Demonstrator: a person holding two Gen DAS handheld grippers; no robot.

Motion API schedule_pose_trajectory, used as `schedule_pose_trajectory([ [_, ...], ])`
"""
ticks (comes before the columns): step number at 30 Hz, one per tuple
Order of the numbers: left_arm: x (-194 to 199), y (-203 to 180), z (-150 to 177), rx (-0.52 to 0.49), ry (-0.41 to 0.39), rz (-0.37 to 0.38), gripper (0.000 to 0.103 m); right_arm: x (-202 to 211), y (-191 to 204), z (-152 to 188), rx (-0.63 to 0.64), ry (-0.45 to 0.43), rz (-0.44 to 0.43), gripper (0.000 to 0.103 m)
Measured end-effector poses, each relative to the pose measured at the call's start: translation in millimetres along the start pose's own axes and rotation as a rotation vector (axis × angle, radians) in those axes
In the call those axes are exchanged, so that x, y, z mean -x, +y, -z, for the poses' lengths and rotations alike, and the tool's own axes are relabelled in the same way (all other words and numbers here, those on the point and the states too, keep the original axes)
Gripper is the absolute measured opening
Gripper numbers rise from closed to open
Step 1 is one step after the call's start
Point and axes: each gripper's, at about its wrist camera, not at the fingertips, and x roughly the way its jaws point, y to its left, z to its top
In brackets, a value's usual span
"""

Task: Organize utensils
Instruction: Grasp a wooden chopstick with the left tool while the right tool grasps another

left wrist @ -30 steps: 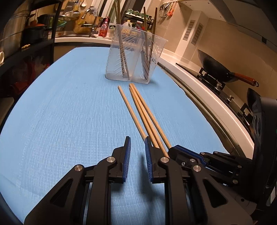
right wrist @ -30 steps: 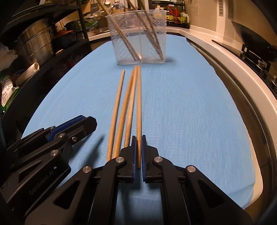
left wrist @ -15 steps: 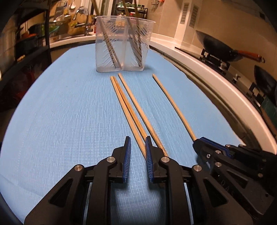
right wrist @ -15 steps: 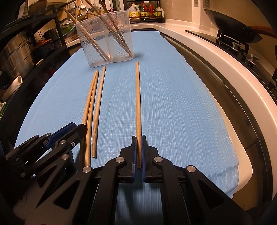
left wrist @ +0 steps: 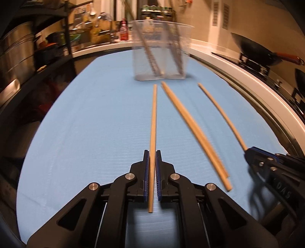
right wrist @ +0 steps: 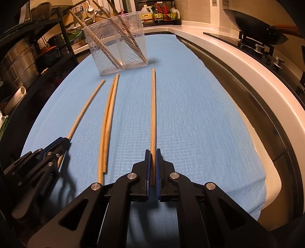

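Note:
My left gripper (left wrist: 152, 153) has its jaws closing on a wooden chopstick (left wrist: 154, 118), and the blue pads press its sides near its rear end. In the right wrist view that left gripper (right wrist: 63, 142) is low at the left, its chopstick (right wrist: 86, 107) pointing away. My right gripper (right wrist: 152, 152) is shut on another chopstick (right wrist: 153, 106), which points toward the clear container (right wrist: 118, 42). Two more chopsticks (right wrist: 108, 118) lie side by side on the blue cloth (right wrist: 200, 124) between the grippers. Several chopsticks lean inside the container (left wrist: 162, 55).
A white counter edge (right wrist: 257, 80) runs along the right of the cloth, with a stove and a wok (right wrist: 255, 21) beyond it. Dark shelves with steel pots (right wrist: 17, 61) stand at the left. Bottles (right wrist: 160, 16) line the back.
My left gripper has shut on one chopstick of the lying group and swung it apart from the other two. The right gripper earlier carried its chopstick off to the right and still holds it.

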Motion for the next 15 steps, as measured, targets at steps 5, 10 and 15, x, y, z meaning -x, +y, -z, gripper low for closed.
schedule_pose_trajectory([
  [5, 5, 18, 9, 0.03, -0.038, 0.01, 0.007, -1, 11, 2, 0.025, -0.014, -0.009, 0.006],
  [10, 8, 18, 17, 0.027, -0.097, 0.005, 0.007, 0, 11, 4, 0.009, -0.033, -0.002, 0.006],
  [15, 8, 16, 19, 0.025, -0.12, -0.004, 0.007, 0, 13, 5, 0.026, -0.046, 0.013, 0.006],
])
